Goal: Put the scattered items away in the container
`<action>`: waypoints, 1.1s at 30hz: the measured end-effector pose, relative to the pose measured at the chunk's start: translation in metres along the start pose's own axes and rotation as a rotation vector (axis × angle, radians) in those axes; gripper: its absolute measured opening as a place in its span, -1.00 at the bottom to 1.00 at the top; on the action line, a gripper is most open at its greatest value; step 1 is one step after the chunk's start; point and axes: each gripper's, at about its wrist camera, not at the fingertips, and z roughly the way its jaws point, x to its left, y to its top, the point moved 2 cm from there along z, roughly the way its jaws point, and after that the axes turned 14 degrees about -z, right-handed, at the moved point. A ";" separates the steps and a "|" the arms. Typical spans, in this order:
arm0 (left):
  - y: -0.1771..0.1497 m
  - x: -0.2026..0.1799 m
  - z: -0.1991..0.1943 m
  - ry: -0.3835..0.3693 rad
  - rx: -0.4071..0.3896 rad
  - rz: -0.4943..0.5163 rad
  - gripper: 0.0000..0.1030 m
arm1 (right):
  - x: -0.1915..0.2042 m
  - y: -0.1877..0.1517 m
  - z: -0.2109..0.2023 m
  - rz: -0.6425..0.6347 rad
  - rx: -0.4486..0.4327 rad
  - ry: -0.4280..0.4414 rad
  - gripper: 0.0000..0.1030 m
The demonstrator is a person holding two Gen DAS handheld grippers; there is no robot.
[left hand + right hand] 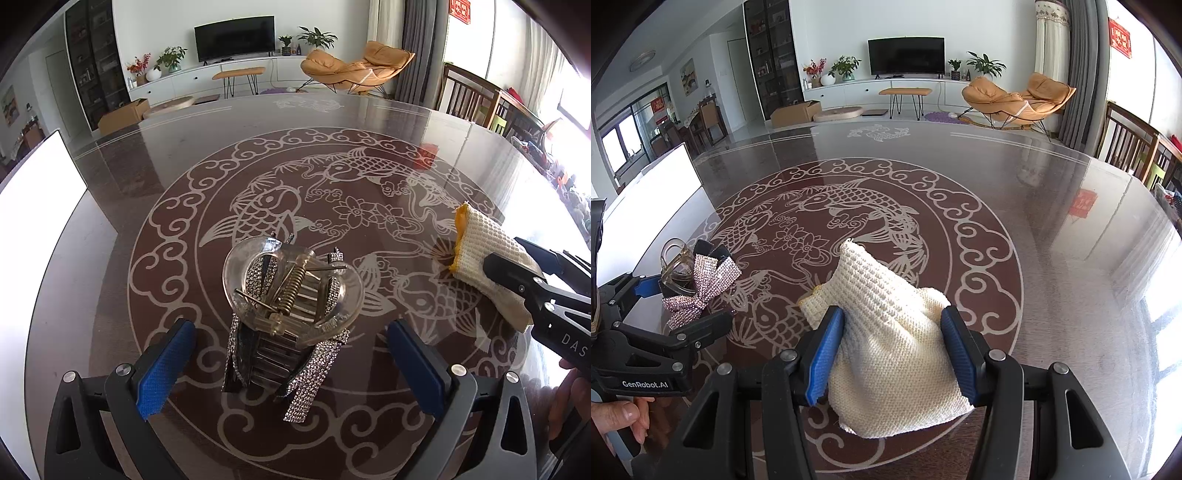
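Here the left gripper (291, 354) has its fingers spread wide, either side of the clear hair claw w/ rhinestone bow (291, 295), not touching it; claw sits on the counter (369, 122) approx. mid koi pattern. Right gripper (892, 350) fingers are clamped on the cream knit cloth (886, 332), its front end tented up, just right of the claw.

You can read "GenRobot.AI" on the left claw (687, 306) body, and "DAS" on the right claw (517, 258) body.

surface: glossy dark table (155, 177), koi pattern | on it: rhinestone hair clip (291, 310); knitted cloth (886, 332)
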 end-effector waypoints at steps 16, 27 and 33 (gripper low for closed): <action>0.000 0.000 0.000 0.000 0.000 0.000 1.00 | 0.000 0.000 0.000 -0.002 0.002 -0.003 0.08; -0.001 0.006 -0.004 0.001 -0.017 -0.002 1.00 | -0.001 -0.001 0.001 -0.008 0.006 -0.008 0.09; -0.001 0.006 -0.004 0.001 -0.016 -0.003 1.00 | -0.002 -0.001 0.000 -0.009 0.006 -0.009 0.09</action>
